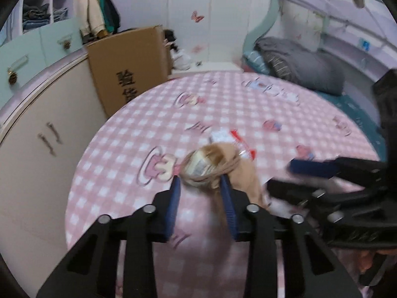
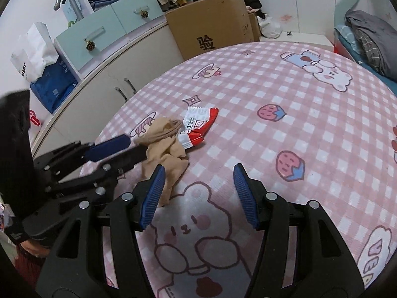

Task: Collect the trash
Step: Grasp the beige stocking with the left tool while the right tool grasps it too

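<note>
Two grippers over bed (image 2: pixel 297 129): left gripper (image 1: pixel 201 181) half-closed, pinching beige stocking (image 2: pixel 166 154); right gripper (image 2: pixel 198 186) half-open, empty. Next likely: lift stocking, reach red wrapper (image 2: pixel 198 126).

Glossy foil wrapper (image 2: pixel 198 126), sheer tan nylon stocking (image 2: pixel 166 154), matt cotton sheet (image 2: pixel 310 124), cardboard box (image 2: pixel 211 22)

light: even, soft indoor, no glare | left wrist view: motion blur beyond jaws | right: sharp | edges: fisheye bending, dark corners

A stocking (image 2: pixel 166 149) lies near the bed's (image 2: pixel 310 124) left edge. A wrapper (image 2: pixel 198 126) touches it behind. A box (image 2: pixel 213 22) stands beyond the far-left corner.
</note>
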The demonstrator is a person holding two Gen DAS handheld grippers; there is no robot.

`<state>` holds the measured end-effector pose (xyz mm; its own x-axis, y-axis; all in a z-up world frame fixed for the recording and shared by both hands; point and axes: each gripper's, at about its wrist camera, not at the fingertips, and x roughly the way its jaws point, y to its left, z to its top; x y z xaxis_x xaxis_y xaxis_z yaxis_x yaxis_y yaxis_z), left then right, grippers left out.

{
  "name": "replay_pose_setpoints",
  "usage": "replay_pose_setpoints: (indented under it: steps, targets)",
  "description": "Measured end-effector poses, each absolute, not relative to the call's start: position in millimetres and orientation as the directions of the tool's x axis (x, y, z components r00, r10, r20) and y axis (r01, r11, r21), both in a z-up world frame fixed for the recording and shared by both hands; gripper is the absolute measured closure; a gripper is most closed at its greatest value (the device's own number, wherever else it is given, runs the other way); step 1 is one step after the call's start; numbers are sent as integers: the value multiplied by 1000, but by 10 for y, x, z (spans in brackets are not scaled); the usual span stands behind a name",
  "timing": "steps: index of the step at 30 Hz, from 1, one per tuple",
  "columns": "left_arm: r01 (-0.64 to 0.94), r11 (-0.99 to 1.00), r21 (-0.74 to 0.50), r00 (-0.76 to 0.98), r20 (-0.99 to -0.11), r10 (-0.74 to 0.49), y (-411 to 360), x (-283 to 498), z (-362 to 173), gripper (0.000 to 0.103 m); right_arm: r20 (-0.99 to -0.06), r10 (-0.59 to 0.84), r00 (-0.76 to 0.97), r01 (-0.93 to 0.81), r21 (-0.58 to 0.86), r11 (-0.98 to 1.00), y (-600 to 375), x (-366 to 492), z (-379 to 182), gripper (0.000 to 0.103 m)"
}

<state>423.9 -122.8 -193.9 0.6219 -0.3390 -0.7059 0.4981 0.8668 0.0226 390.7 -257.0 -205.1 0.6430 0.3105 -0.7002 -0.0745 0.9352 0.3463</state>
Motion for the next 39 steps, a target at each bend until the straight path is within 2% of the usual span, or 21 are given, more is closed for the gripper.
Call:
replay_pose_setpoints:
  steps: [1, 2, 4, 7, 11, 16, 18, 19, 20, 21, 23, 31, 33, 39]
  targets:
    - [507, 861, 40, 620, -711, -333, -1264, 4253, -1949, 76, -697, 312, 645, -77, 347, 935, -2564, 3914, -2043, 46]
    - [512, 858, 51, 617, -716, -325, -1285, 4267, -1967, 86, -696, 313, 647, -83, 344, 935, -2554, 3920, -2038, 46]
    - [522, 851, 60, 614, -718, -327, -1332, 4286, -1976, 91, -701, 314, 640, -88, 340, 936, -2530, 3944, -2043, 46]
    - [521, 850, 74, 631, -704, -326, -1337, 4300, -1951, 91, -702, 319, 636, -93, 341, 935, -2517, 3976, -2045, 46]
    - [510, 847, 151, 680, -674, -289, -1326, 4254, -1898, 78, -703, 318, 636, -95, 337, 937, -2497, 3995, -2049, 46]
    - [546, 828, 128, 652, -686, -324, -1338, 4330, -1886, 78, -701, 324, 635, -87, 353, 932, -2512, 4005, -2051, 47]
    - [565, 817, 112, 637, -689, -346, -1348, 4333, -1889, 81, -701, 330, 632, -86, 360, 929, -2520, 4011, -2050, 47]
    - [574, 812, 107, 633, -688, -356, -1356, 4330, -1889, 87, -700, 334, 631, -88, 363, 927, -2517, 4014, -2051, 47]
    - [583, 807, 100, 625, -689, -366, -1363, 4319, -1893, 98, -699, 340, 629, -93, 367, 926, -2516, 4010, -2051, 51]
    - [590, 802, 90, 620, -688, -378, -1369, 4297, -1884, 99, -696, 359, 622, -100, 384, 918, -2510, 4011, -2055, 56]
    - [575, 812, 97, 643, -668, -376, -1350, 4250, -1849, 99, -691, 394, 607, -106, 420, 901, -2482, 4017, -2064, 58]
    - [490, 871, 17, 691, -617, -377, -1029, 4104, -1678, 99, -689, 427, 585, -135, 437, 889, -2251, 4093, -2058, 58]
    - [469, 883, -1, 699, -611, -371, -944, 4065, -1665, 99, -691, 435, 577, -154, 431, 889, -2178, 4103, -2059, 83]
    - [403, 914, -55, 727, -587, -356, -670, 3886, -1614, 99, -657, 396, 641, -170, 382, 908, -2092, 3884, -1839, 90]
